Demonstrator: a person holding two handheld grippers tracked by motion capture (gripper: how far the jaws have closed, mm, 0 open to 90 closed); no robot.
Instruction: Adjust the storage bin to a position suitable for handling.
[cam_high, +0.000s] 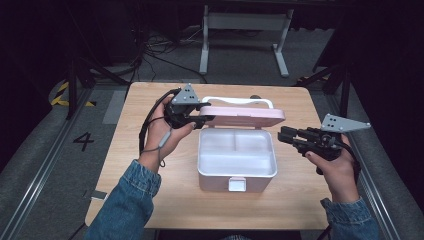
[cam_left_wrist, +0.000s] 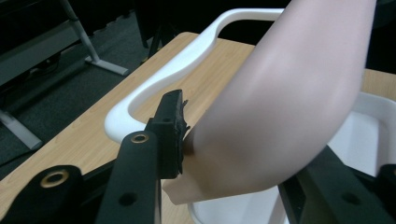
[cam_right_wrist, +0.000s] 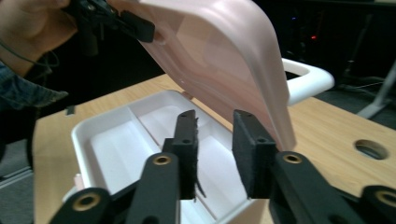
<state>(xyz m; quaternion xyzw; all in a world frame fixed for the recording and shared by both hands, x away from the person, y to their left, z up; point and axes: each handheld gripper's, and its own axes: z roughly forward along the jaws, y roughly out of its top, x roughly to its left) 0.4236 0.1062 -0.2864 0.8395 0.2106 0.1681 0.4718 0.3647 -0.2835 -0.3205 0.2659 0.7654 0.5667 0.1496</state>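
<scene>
1. Pink plastic lid (cam_high: 242, 116) of the white plastic storage box (cam_high: 237, 159) is up, hinged along the far side, and your left tongs (cam_high: 202, 119) are clamped on its left corner. In the left gripper view the pads squeeze the pink edge.
2. Your right tongs (cam_high: 284, 136) sit just off the box's right wall, jaws parted with nothing between them, pointing in across the open tray.
3. So I'd say you're mid-way through opening it. Next move is probably to swing the lid further back until it rests past upright, then let go. Follow the hinge's arc, don't pull straight up.
4. The box sits about mid-worktop on the light wooden worktop (cam_high: 150, 165), its latch (cam_high: 237, 184) facing you.
5. Room: the white carry handle (cam_high: 240, 101) sticks out behind the lid, so the lid tips back toward that far edge. Plenty of bare wood left and right. There's a round hole (cam_right_wrist: 371, 149) in the top near the far side, clear of the box.
</scene>
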